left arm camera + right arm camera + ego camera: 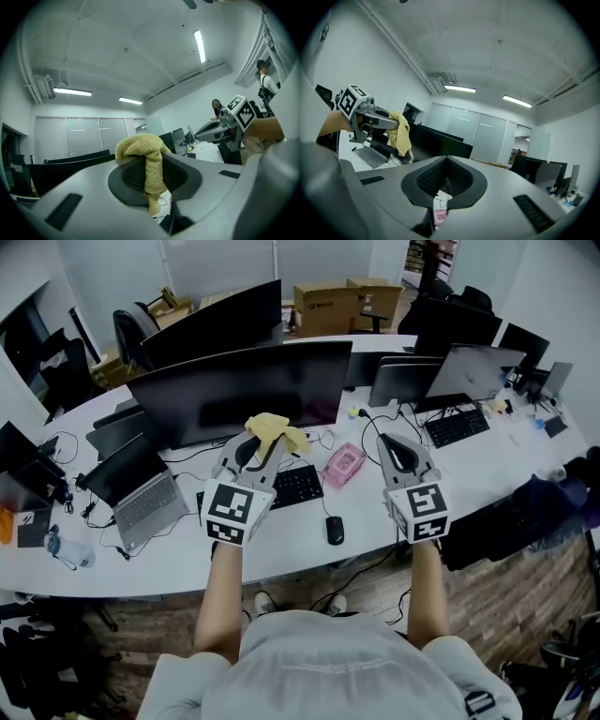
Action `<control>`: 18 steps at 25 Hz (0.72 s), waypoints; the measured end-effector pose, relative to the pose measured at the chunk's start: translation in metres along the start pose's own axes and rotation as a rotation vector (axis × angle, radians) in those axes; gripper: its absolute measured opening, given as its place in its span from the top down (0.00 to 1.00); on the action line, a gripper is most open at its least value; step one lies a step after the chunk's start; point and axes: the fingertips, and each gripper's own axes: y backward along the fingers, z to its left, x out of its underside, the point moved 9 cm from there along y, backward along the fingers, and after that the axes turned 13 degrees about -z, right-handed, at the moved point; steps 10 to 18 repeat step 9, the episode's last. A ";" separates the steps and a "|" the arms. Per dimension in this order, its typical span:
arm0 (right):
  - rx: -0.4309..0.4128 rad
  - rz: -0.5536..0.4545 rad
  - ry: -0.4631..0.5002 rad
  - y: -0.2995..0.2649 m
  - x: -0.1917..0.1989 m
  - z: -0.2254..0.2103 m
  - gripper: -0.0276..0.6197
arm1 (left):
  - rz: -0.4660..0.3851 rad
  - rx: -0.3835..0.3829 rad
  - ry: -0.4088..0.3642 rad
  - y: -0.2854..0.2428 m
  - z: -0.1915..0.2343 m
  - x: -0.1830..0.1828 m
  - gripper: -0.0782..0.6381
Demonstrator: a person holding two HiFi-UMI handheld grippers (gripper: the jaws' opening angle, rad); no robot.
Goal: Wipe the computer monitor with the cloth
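Looking down on a long curved white desk (pixel 281 554), a bare strip running along its near edge. Standing toward the far edge, a wide dark monitor (pixel 244 390), with a laptop (pixel 141 488) lying open toward the left end. Lying between monitor and near edge: keyboard (pixel 298 486), pink box (pixel 343 465), mouse (pixel 335 530). Hovering above the keyboard in front of the monitor, left gripper (pixel 258 442) pinching a yellow cloth (pixel 274 432), forearm reaching straight forward. Hanging level beside it over open desk, right gripper (pixel 396 444), jaws pressed together on nothing.
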 end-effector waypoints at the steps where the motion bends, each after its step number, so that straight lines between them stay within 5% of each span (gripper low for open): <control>1: 0.000 0.003 0.001 -0.001 0.001 0.000 0.92 | -0.003 0.000 0.002 -0.001 0.001 0.000 0.79; 18: 0.006 0.013 0.004 -0.006 0.004 -0.003 0.92 | 0.009 0.013 0.011 -0.006 0.002 0.007 0.79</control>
